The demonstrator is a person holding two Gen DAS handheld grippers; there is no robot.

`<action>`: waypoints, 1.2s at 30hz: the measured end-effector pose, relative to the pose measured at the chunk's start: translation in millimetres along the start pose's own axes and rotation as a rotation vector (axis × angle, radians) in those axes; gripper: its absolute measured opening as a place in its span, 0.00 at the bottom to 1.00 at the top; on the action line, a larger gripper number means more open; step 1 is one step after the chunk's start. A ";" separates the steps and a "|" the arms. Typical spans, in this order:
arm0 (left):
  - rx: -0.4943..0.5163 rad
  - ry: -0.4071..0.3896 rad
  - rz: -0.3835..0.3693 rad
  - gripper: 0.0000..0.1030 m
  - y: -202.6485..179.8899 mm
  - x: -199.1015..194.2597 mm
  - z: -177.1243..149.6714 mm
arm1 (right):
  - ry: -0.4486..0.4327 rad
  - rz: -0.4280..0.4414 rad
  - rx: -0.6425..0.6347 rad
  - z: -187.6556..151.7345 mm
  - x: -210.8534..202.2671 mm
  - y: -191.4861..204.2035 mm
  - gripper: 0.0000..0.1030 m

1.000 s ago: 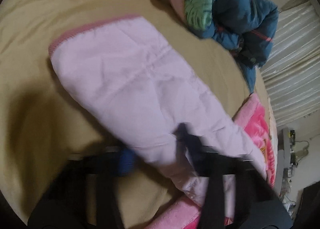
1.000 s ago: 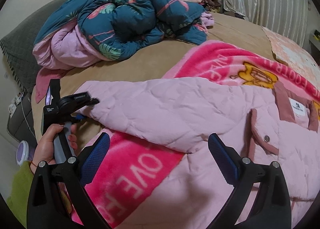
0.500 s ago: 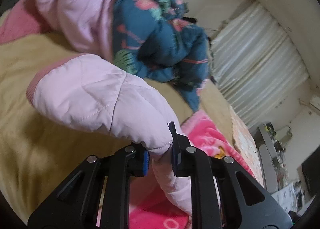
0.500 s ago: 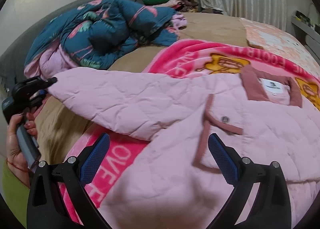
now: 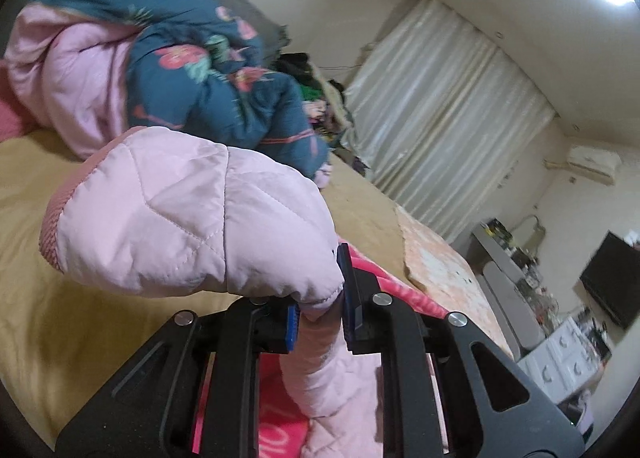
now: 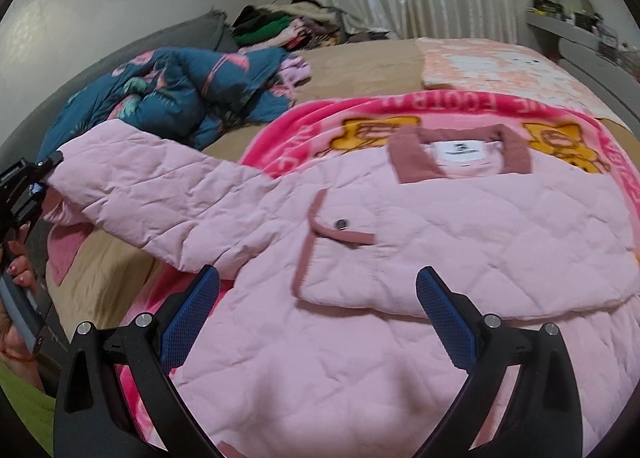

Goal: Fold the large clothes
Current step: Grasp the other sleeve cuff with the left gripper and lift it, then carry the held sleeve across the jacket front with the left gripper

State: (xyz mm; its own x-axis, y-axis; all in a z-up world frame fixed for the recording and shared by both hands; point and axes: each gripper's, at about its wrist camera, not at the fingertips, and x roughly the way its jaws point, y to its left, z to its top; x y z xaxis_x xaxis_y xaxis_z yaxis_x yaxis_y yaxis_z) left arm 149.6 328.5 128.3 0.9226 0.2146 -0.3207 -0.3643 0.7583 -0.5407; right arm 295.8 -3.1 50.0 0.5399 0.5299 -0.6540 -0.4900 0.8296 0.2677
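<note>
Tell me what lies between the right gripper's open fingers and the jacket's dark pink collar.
In the right wrist view, only the pink quilted jacket itself: its buttoned pocket flap sits between the right gripper and the collar.

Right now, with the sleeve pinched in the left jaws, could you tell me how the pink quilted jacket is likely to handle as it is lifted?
Probably floppy: the sleeve droops over the left gripper. Likely light for its bulk, since the pink quilted jacket looks puffy and padded. Its smooth fabric might slip from a shallow pinch.
</note>
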 end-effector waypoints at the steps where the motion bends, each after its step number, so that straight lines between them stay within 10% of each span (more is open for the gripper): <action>1: 0.011 0.000 -0.012 0.09 -7.0 -0.5 -1.3 | -0.007 -0.004 0.009 -1.2 -4.5 -3.5 0.95; 36: 0.456 0.142 -0.162 0.09 -245.5 32.7 -113.0 | -0.188 -0.064 0.300 -41.7 -151.7 -185.2 0.96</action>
State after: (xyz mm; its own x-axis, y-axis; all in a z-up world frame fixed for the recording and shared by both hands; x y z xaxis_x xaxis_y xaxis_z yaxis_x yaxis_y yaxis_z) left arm 254.9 79.8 162.7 0.9245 0.0101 -0.3810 -0.0961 0.9735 -0.2075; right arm 276.0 -244.5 70.2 0.6931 0.4754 -0.5419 -0.2434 0.8619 0.4448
